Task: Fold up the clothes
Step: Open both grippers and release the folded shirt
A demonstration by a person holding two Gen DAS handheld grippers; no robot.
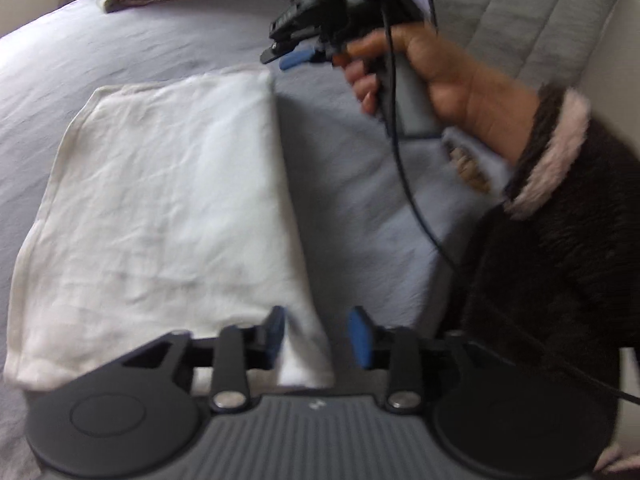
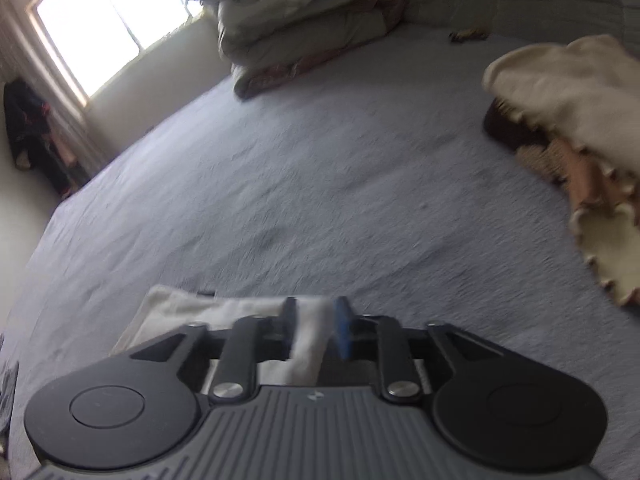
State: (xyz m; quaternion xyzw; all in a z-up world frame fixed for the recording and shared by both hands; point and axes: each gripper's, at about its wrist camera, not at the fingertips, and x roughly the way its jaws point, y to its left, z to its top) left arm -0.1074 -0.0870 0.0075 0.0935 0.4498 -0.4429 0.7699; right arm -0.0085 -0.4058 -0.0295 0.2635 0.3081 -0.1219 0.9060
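Observation:
A white cloth (image 1: 168, 200) lies folded flat in a rectangle on the grey-blue bed sheet (image 1: 360, 200). My left gripper (image 1: 318, 334) stands open over the cloth's near right corner, and the pads do not press on the fabric. My right gripper (image 1: 286, 58), held by a hand (image 1: 440, 68), hovers just past the cloth's far right corner with its fingers apart. In the right wrist view the right gripper (image 2: 316, 326) is open, with the white cloth (image 2: 180, 308) lying on the sheet under and between its pads.
A loose pile of cream and brown clothes (image 2: 568, 92) sits on the bed to the right. Folded quilts (image 2: 304, 20) are stacked at the far end by a padded headboard (image 1: 520, 12). A window (image 2: 100, 20) is at far left. A dark fuzzy sleeve (image 1: 560, 240) fills the right side.

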